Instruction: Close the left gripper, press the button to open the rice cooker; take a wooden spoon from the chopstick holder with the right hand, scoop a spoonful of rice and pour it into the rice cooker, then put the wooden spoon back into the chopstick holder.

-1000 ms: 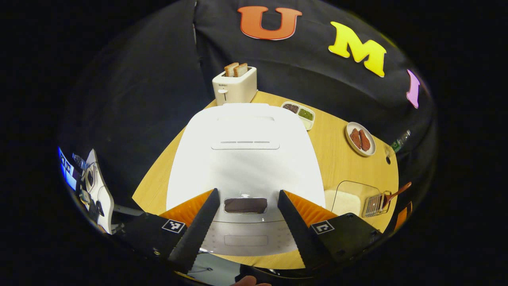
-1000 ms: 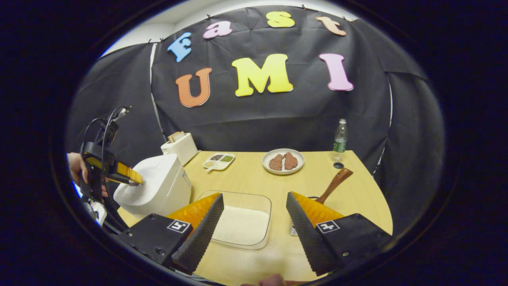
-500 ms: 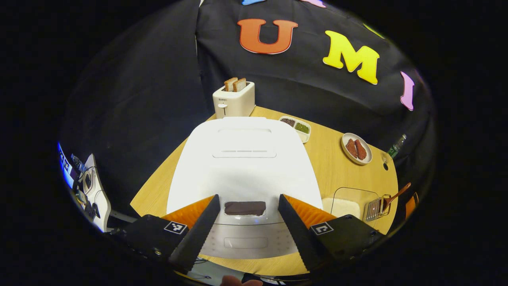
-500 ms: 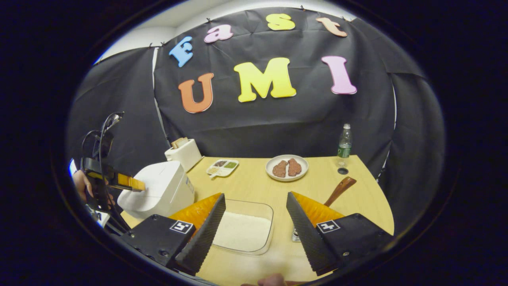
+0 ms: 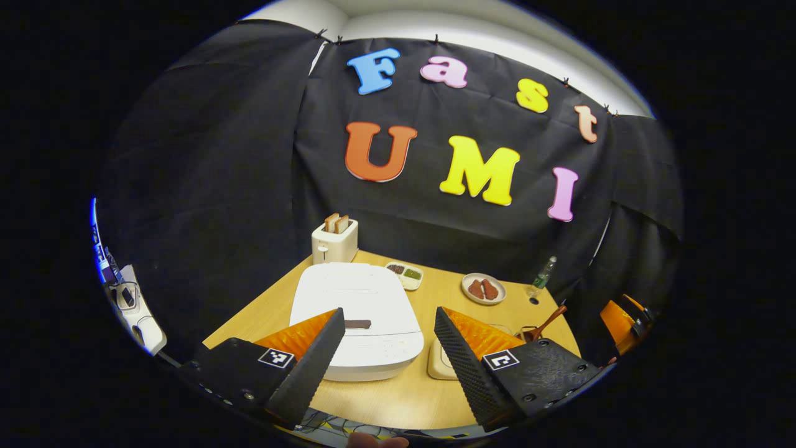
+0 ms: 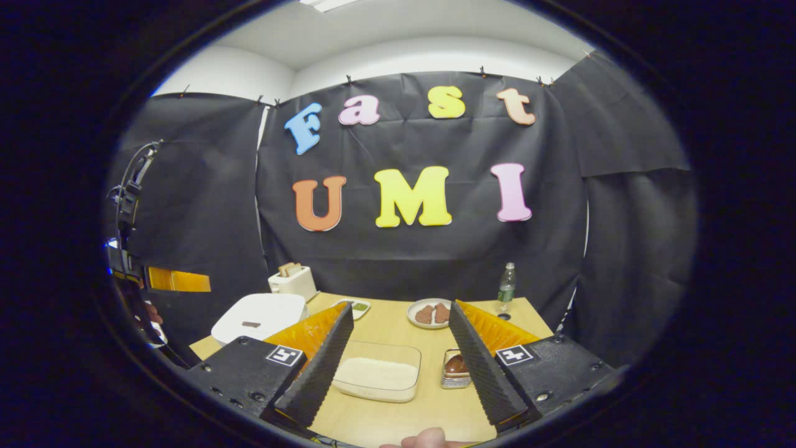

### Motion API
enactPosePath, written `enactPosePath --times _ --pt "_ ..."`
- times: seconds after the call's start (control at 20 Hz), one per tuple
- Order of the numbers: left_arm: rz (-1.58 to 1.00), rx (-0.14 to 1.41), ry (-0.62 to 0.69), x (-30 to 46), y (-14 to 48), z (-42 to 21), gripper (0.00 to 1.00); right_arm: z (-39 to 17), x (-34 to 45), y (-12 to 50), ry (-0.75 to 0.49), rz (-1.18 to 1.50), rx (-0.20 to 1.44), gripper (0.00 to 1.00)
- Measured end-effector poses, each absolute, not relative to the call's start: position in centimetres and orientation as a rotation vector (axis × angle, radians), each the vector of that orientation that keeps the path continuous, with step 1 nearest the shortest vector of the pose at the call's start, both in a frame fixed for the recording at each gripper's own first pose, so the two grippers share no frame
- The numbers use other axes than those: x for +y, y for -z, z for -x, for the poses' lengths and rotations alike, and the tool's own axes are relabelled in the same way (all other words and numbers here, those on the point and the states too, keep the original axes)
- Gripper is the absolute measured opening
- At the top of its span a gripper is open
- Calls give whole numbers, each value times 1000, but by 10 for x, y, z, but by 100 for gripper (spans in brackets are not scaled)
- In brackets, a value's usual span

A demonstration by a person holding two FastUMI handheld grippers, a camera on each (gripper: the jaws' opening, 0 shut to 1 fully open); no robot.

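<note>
Your left gripper (image 5: 387, 348) hangs at the bottom of the left gripper view with its fingers apart, holding nothing, well back from and above the rice cooker (image 5: 357, 318), which sits lower centre on the table (image 5: 392, 398) with its lid down. You have probably raised both tools like this to take in the whole layout; as I read it, the fingers must come together before the tip can push the button, and that has not happened. The dark strip on the lid faces you between the fingers, so the line of approach looks good.

Your right gripper (image 6: 398, 361) is likewise spread and empty at the bottom of the right gripper view. Between its fingers lie the clear dish of rice (image 6: 377, 377) and, just to its right, the wire holder (image 6: 456, 368) with the wooden spoon (image 6: 457, 364) in it; placing them side by side keeps the scooping reach short.

Compared with a second ago, both views have pulled up and away: the cooker, then large and directly under your left fingers, is now small and distant, and more of the wall and ceiling shows. Both pairs of fingers are as wide as before.
</note>
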State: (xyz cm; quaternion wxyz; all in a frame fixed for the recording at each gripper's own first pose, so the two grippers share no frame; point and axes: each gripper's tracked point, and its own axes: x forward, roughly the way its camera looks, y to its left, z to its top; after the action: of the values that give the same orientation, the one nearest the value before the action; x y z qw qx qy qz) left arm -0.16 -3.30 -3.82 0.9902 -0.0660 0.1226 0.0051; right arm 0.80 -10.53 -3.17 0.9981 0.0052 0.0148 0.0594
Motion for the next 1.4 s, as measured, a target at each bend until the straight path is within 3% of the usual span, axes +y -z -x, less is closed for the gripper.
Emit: enactPosePath --times 0.45,1.4 --pt "66 49 92 -72 8 102 94 75 -74 21 -167 31 -37 98" --pt "61 3 137 -87 4 115 94 90 -79 45 -157 46 13 98"
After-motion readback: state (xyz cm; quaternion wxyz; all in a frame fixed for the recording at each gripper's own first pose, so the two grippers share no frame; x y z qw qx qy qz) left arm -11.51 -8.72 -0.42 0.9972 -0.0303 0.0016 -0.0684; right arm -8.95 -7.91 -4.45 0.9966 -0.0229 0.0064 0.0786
